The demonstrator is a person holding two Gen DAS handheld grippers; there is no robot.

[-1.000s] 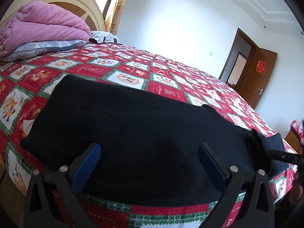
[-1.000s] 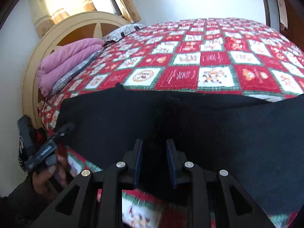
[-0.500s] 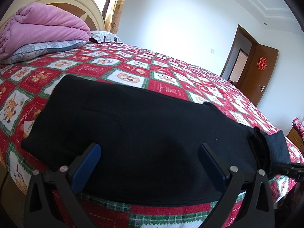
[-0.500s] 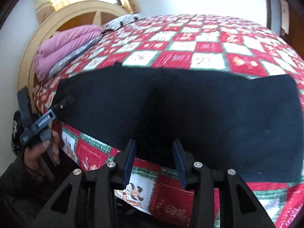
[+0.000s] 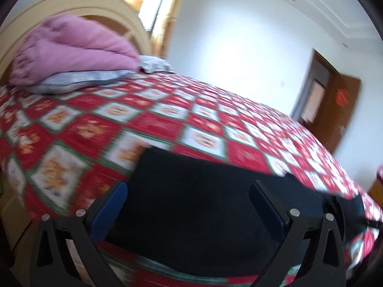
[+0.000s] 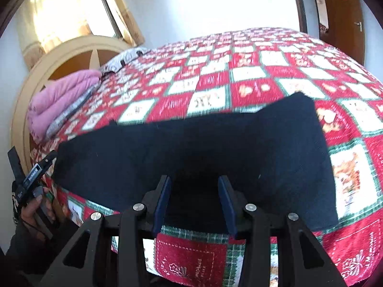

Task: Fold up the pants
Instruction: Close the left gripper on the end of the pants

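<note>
The black pants (image 5: 203, 203) lie flat along the front edge of the bed, folded into a long band (image 6: 215, 143). My left gripper (image 5: 188, 186) hovers wide open over their left end with nothing between its blue pads. In the right wrist view a hand holds that same left gripper (image 6: 33, 177) at the pants' left corner. My right gripper (image 6: 194, 179) is open above the near hem of the pants. Its pads stand apart and press on nothing. The left wrist view is blurred by motion.
A red, white and green checked bedspread (image 5: 167, 119) covers the bed. A folded pink quilt (image 5: 71, 52) on a grey pillow (image 5: 79, 81) lies by the cream headboard (image 6: 71, 57). A brown door (image 5: 340, 110) stands open at the right.
My left gripper has swung left toward the pants' left end, still open. The right gripper's jaws have spread wider, and it has drawn back toward the bed's front edge.
</note>
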